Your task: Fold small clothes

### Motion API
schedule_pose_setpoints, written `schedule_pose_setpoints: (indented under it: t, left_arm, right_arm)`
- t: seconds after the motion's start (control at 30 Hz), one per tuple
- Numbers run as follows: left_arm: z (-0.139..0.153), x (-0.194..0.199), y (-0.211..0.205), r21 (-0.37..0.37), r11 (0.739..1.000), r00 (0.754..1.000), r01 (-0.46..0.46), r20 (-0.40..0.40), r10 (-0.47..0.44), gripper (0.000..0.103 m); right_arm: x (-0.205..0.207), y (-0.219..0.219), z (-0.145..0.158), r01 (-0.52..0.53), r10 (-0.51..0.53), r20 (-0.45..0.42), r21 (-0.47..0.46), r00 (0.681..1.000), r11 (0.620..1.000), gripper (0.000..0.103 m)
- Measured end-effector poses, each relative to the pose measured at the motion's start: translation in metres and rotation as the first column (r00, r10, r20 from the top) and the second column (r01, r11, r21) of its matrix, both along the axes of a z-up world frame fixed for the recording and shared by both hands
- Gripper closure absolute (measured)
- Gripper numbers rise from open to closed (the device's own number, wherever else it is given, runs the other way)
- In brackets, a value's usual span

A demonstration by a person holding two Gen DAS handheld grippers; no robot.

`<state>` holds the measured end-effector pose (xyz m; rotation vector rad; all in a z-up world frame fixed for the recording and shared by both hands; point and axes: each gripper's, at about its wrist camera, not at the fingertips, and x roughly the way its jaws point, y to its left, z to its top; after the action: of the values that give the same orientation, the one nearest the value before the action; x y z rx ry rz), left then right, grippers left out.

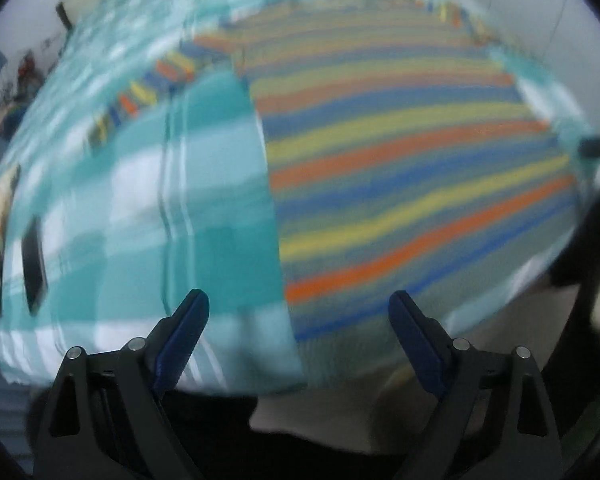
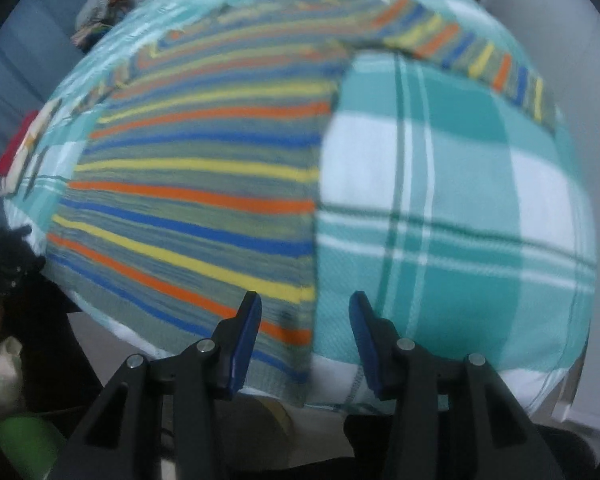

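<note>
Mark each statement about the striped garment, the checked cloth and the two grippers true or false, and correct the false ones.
1. The striped garment lies spread flat on the checked cloth. True.
2. The left gripper grips the garment's hem. False: its jaws stand wide apart, holding nothing.
3. The garment's stripes are orange, yellow and blue on a grey-green ground. True.
4. The right gripper hangs over the middle of the garment. False: it is above the garment's side edge near the hem corner, its jaws open.
5. The cloth beneath is plain red. False: it is teal and white checks.
</note>
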<state>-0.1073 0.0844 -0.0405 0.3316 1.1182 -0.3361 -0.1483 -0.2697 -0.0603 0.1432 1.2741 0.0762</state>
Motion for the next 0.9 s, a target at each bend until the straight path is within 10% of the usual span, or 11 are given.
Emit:
schedule_pose_setpoints:
  t: [0.43,0.6,0.77,0.9]
  left_arm:
    - [0.061,0.117,-0.034,-0.386,0.918,0.953,-0.093,0.232,0.194,0.005]
    - [0.022,0.131,-0.028,-0.381,0.913,0.925,-0.144,0.275,0.26,0.005]
    - [0.002,0.14,-0.021,-0.421,0.884,0.954,-0.202,0.119,0.274,0.005]
    - [0.004,0.142,-0.02,-0.421,0.879,0.943,-0.222,0.136,0.303,0.005]
  right_arm:
    - [0.087,0.046,0.026,-0.121,0.099,0.244,0.074,0.965,0.99,0.051]
    - [0.113,0.002,0.016,-0.038,0.006,0.257,0.12,0.966,0.992,0.051]
    - [0.099,-0.036,0.004,0.058,-0.077,0.285,0.075,0.955,0.995,0.051]
    - [0.096,-0.055,-0.01,0.143,-0.205,0.258,0.238,0.944,0.961,0.049]
